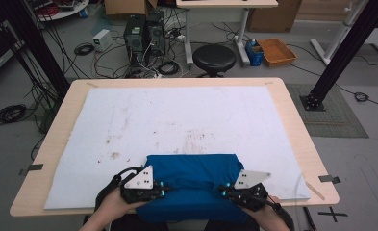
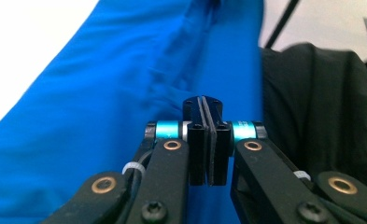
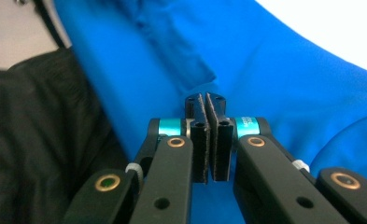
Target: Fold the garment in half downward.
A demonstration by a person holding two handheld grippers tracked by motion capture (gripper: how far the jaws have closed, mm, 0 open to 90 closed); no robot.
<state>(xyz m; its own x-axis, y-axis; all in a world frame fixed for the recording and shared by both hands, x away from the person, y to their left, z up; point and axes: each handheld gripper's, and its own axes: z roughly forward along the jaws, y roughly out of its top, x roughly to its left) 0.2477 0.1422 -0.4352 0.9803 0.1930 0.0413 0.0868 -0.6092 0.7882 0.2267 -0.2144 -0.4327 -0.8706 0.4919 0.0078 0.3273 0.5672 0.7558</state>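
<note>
Left gripper [image 2: 208,109]: your fingers are pressing together, pinching nothing, hovering over the blue cloth [image 2: 102,102].
Right gripper [image 3: 205,107]: your fingers are pressing together likewise, gripping nothing.

Pale wooden tabletop [image 1: 292,120] under a stained white sheet [image 1: 177,120]. Beyond it, grey floor [image 1: 369,159] strewn with cables, a black round stool [image 1: 214,58], two computer towers [image 1: 143,33], an orange tray [image 1: 276,51], cardboard boxes, black frame posts [image 1: 343,48] either side.

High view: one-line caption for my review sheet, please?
Both grippers, left and right, shut, at a folded blue garment on the white-padded table.
</note>
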